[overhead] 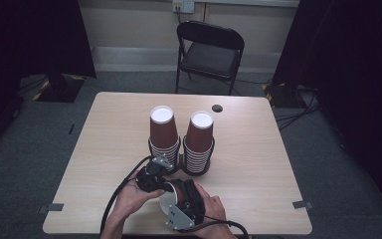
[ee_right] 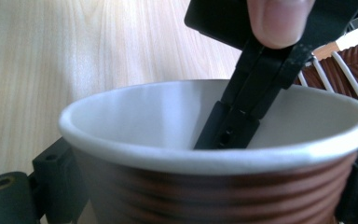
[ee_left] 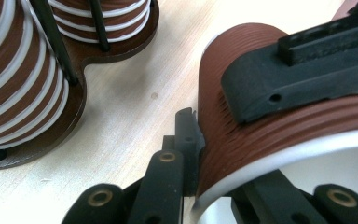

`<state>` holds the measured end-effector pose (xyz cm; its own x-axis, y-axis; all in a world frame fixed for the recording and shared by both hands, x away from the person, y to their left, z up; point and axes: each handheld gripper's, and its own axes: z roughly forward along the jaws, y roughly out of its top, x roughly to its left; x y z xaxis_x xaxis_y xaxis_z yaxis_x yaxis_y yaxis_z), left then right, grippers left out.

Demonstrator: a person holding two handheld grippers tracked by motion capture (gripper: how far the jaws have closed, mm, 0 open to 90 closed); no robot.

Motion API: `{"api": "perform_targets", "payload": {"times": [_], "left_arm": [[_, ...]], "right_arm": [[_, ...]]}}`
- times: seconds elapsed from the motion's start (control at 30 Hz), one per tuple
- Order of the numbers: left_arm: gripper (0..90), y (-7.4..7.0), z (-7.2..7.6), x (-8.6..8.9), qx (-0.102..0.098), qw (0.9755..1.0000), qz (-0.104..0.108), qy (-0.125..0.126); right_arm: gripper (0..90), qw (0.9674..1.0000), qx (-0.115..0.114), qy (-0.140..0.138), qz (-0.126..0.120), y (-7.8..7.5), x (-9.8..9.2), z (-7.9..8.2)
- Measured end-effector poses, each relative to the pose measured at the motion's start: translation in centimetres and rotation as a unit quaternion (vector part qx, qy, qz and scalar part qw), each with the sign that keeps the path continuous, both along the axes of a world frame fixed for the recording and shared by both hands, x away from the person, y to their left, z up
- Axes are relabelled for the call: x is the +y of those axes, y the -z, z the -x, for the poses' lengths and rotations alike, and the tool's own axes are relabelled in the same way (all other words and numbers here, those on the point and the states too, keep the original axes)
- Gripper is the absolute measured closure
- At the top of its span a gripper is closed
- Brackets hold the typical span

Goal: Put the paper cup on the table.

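Both tools grip one ribbed cup [ee_right: 214, 154] (rim pinched, seemingly).

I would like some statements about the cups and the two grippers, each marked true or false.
1. Two stacks of brown cups stand in a holder on the table. True.
2. The right gripper holds a single cup around its outside. True.
3. The left gripper stands wide open. False: its jaws are shut, pinching the rim of that cup.
4. The single cup is blue. False: it is brown outside and white inside.
5. A folding chair stands behind the table. True.
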<state>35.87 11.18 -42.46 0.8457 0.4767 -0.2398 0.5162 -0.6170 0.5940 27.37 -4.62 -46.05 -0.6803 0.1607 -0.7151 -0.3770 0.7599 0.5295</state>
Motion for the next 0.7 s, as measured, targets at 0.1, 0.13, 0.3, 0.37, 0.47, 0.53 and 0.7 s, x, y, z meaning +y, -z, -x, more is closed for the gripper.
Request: {"api": "perform_targets", "payload": {"times": [0.1,0.13,0.3,0.37,0.47,0.53,0.7], "left_arm": [[84.8,0.0,0.0,0.1,-0.001,0.9999,0.014,-0.002],[84.4,0.0,0.0,0.1,-0.004,0.9998,0.017,-0.004],[83.6,0.1,0.3,0.3,-0.013,0.9991,0.040,-0.010],[83.4,0.3,0.4,0.4,-0.019,0.9982,0.054,-0.016],[83.9,0.7,0.7,0.7,-0.029,0.9972,0.065,-0.022],[83.9,1.0,0.9,0.9,-0.039,0.9960,0.075,-0.026],[84.1,1.3,1.2,1.2,-0.054,0.9933,0.098,-0.029]], "right_arm": [[7.5,1.0000,0.001,-0.002,-0.004,-0.2,-0.1,0.0],[7.7,1.0000,-0.001,-0.002,-0.005,-0.2,-0.1,0.0],[10.3,0.9998,0.005,0.002,-0.018,-0.4,-0.4,0.0],[10.7,0.9998,0.007,0.002,-0.020,-0.5,-0.5,0.0],[11.0,0.9999,0.004,0.001,-0.013,-0.5,-0.5,0.0],[11.1,1.0000,0.003,0.002,-0.008,-0.5,-0.4,0.0],[11.6,0.9999,0.000,0.002,-0.010,-0.4,-0.4,0.0]]}}
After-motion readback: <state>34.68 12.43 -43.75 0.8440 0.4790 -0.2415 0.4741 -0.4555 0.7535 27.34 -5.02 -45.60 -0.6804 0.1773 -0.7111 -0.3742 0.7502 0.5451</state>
